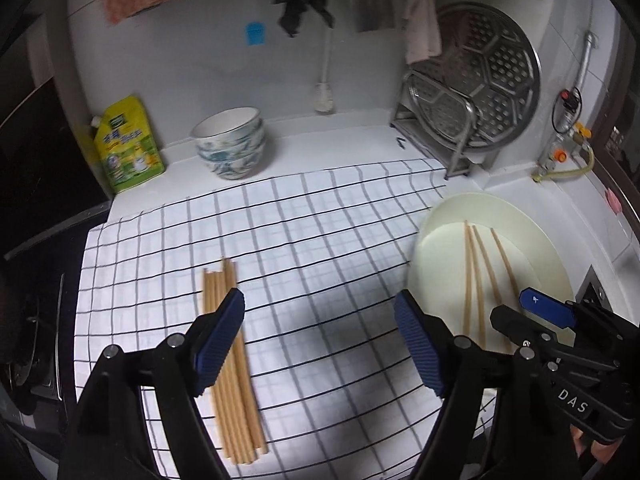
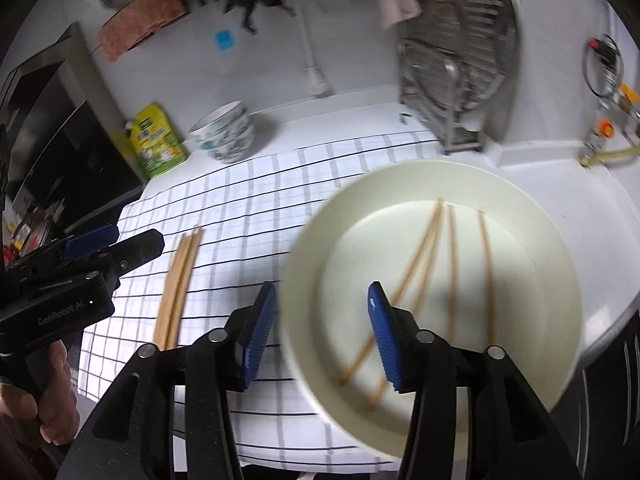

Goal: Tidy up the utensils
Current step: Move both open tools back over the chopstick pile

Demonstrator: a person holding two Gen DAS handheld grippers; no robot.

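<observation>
Left wrist view had the left gripper (image 1: 320, 340) with its jaws wide apart and nothing between them, hanging over the checked cloth (image 1: 320, 220) on the table (image 1: 340, 136). A bundle of chopsticks (image 1: 232, 360) lay on the cloth right under the left-hand jaw, running roughly along the jaws' own direction. Off past the right-hand jaw sat a cream plate (image 1: 536, 240) with loose chopsticks (image 1: 480, 276) on it, and the right gripper (image 1: 552, 308) poked in just beyond that.

Right wrist view was blurry, but the right gripper's jaws were apart too, empty, straddling the near left rim of the plate (image 2: 520, 216). Four loose chopsticks (image 2: 452, 268) lay in the dish ahead of the jaws, two of them crossing near the far tips. The bundle (image 2: 178, 280) was well to the left of the jaws, next to the left gripper (image 2: 108, 248). Way ahead, stacked bowls (image 2: 224, 132), a yellow-green refill pouch (image 2: 158, 140) and a metal dish rack (image 2: 452, 92) stood by the wall.
</observation>
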